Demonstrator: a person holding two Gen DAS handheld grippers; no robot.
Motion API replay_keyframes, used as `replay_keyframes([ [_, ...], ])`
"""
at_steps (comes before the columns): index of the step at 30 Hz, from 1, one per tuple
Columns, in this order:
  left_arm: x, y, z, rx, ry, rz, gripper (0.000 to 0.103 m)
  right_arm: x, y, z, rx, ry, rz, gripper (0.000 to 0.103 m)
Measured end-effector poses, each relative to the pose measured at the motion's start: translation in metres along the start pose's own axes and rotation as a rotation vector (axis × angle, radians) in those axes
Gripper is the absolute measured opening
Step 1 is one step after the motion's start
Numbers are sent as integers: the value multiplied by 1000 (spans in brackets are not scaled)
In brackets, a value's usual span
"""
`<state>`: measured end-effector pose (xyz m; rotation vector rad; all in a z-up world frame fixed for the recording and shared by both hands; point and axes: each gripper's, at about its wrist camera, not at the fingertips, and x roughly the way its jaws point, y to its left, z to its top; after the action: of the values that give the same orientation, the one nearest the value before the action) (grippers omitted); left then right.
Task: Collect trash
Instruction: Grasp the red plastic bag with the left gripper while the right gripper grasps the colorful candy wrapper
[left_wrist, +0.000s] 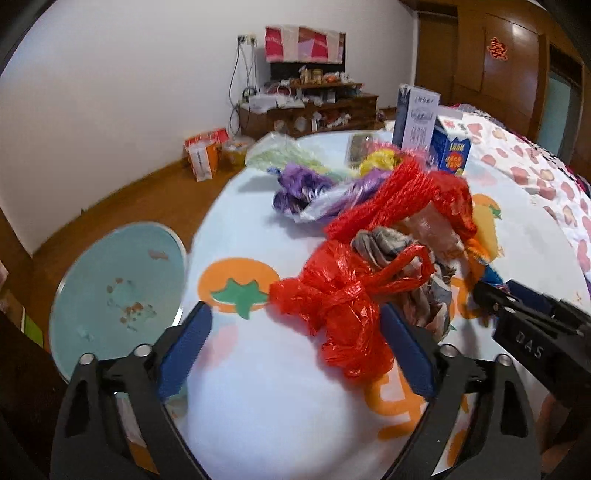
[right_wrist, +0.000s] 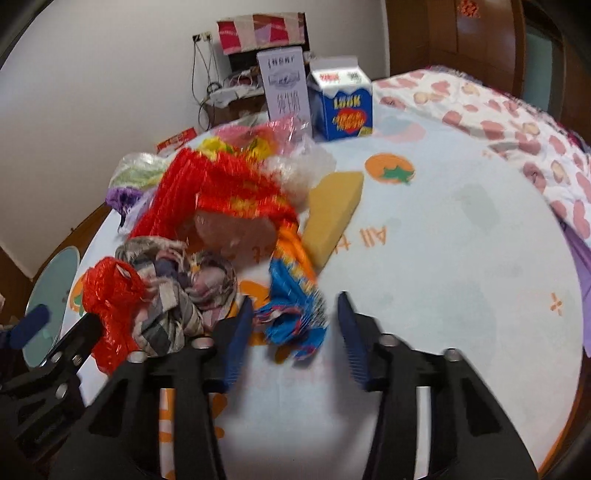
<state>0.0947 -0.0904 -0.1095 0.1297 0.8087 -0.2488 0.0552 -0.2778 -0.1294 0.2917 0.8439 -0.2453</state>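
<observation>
A heap of trash lies on the round table (left_wrist: 258, 387): a crumpled red plastic bag (left_wrist: 340, 306), a grey checked cloth (left_wrist: 391, 247), red netting (left_wrist: 399, 192), purple bags (left_wrist: 299, 184) and a yellow sponge (right_wrist: 332, 214). My left gripper (left_wrist: 295, 350) is open, its jaws either side of the red bag's near end. My right gripper (right_wrist: 295, 321) is open around a crumpled blue and orange wrapper (right_wrist: 291, 302). The red bag (right_wrist: 110, 299) and cloth (right_wrist: 177, 291) lie to its left. The right gripper also shows in the left wrist view (left_wrist: 517, 314).
Two cartons stand at the table's far side, a white one (right_wrist: 286, 88) and a blue one (right_wrist: 341, 103). A pale blue round bin (left_wrist: 118, 291) stands on the floor left of the table. A bed with a patterned cover (right_wrist: 517, 129) is at the right.
</observation>
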Motion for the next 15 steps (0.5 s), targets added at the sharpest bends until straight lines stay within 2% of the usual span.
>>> replay_keyframes([
  [5,11,2,-3,-33,31,-41,69,0,-5,-2,26,2,22,25],
  [7,13,-1,-4,-23,27,-66,48,-2,-5,-3,33,-7,31,23],
  [10,11,-6,-4,3,10,-92,32,-8,-7,-5,39,-37,50,22],
  [12,7,-9,-4,18,-5,-89,24,-15,-6,-7,33,-71,50,22],
  [15,-1,-5,-3,16,-25,-101,21,-27,-4,-11,26,-107,42,22],
])
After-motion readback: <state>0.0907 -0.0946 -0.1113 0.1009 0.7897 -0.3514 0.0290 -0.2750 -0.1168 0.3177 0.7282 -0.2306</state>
